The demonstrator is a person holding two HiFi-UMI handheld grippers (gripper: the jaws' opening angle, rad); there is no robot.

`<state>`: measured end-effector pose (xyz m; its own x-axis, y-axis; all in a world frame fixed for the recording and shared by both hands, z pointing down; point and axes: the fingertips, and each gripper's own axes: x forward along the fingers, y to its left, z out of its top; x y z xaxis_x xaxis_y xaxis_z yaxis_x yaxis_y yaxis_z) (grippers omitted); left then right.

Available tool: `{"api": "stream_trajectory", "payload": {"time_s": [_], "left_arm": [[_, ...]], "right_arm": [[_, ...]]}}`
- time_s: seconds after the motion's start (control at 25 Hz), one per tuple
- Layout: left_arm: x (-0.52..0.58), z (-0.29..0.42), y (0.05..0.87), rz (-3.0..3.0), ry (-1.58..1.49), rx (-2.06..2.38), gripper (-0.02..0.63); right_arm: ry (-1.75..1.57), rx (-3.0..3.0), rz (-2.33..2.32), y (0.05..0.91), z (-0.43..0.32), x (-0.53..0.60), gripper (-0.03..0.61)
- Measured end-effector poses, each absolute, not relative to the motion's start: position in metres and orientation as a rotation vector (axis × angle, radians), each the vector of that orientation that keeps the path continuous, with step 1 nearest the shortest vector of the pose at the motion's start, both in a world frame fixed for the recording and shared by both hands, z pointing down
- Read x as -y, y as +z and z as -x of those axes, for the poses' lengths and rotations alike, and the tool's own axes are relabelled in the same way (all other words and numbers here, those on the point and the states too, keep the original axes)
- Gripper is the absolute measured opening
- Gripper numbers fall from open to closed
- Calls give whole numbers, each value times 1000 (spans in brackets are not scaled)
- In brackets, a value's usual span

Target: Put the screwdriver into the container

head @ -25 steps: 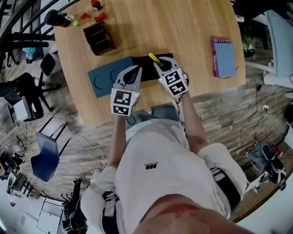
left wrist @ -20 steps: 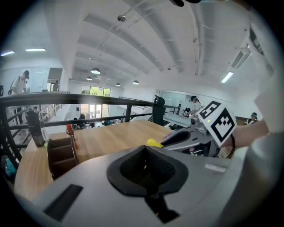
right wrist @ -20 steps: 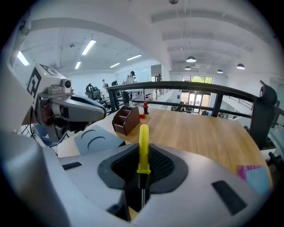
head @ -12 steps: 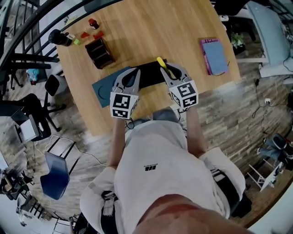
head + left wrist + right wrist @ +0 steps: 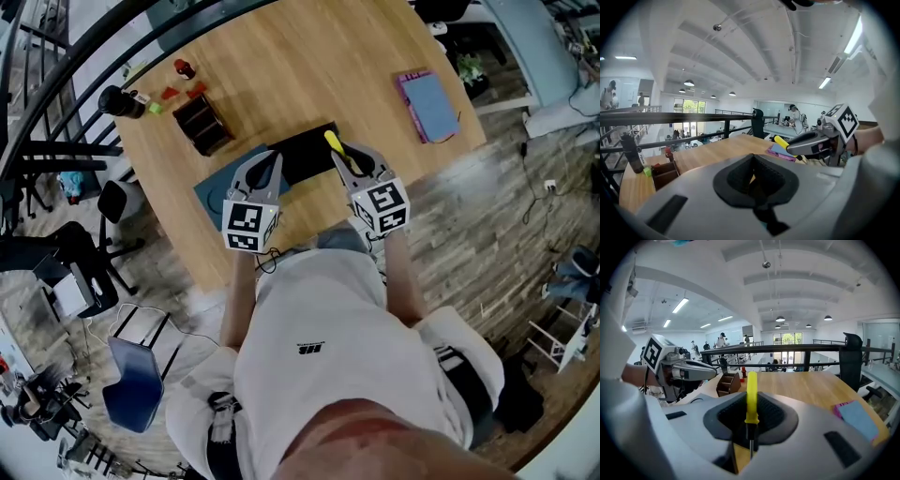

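Here, my right claw (image 5: pixel 349 161) pinches a screwdriver (image 5: pixel 333 142) near where handle meets shaft. The yellow handle sticks out past the tips, and the dark shaft runs back between the pads toward me. My left claw (image 5: pixel 265 167) is pressed together on nothing and hovers beside the right one. Both are above the near part of the wooden worktop (image 5: pixel 300 56), over a black mat (image 5: pixel 302 150) and a blue mat (image 5: pixel 211 192). The container (image 5: pixel 202 123), a dark brown box with open-topped compartments, stands farther out and to my left, well apart from the screwdriver. A black bottle (image 5: pixel 116 99) and small red pieces (image 5: pixel 185 67) lie just beyond it, and a pink-edged notebook (image 5: pixel 429 92) lies far to the right. To do this step well, I judge I should carry the right claw forward and leftward, drawing the left claw aside so the two do not cross. Over the box I would tip the tool upright, centre one end over a single compartment and lower it inside the walls. Only then would I spread the jaws, since a drop from height could bounce it out.
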<state>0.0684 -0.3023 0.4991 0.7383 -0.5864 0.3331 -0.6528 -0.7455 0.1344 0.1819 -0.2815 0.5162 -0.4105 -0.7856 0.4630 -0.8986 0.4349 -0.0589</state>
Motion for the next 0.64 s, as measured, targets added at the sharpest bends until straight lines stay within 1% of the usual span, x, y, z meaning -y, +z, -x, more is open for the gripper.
{"api": "stream_trajectory", "payload": {"time_s": [0.64], "left_arm": [[285, -75, 495, -2740, 388, 903, 8]], "right_arm": [[403, 2313, -1495, 503, -179, 261, 61]]}}
